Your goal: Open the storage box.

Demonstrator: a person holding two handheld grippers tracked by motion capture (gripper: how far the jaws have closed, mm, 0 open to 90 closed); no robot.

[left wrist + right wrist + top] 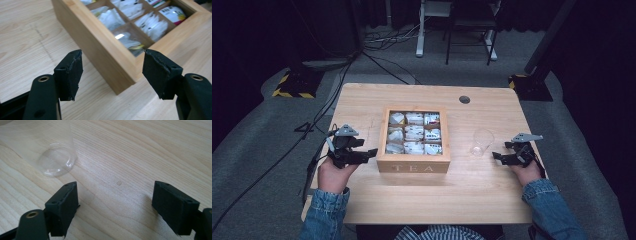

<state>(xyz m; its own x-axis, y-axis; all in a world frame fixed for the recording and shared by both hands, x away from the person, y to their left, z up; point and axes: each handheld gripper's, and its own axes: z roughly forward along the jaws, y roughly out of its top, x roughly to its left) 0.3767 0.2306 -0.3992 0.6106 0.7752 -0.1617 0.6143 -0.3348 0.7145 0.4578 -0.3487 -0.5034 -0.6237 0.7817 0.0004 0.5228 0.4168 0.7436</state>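
Note:
A wooden tea box (pixel 413 163) marked TEA stands mid-table, its compartments packed with tea bags (pixel 414 133) under a clear lid. In the left gripper view its near corner (pixel 125 75) sits just beyond the jaws. My left gripper (pixel 371 152) is open, just left of the box, nothing between its jaws (pixel 112 75). A clear plastic cup (pixel 481 141) stands upright right of the box, its base (pixel 56 161) showing in the right gripper view. My right gripper (pixel 497 157) is open a little to the cup's right, empty over bare wood (pixel 115 202).
The light wooden table (pixel 462 195) has a round cable hole (pixel 464 99) at its back right. Cables trail off the left edge onto the grey floor. Stand bases with yellow-black tape (pixel 292 85) and furniture legs sit beyond the table.

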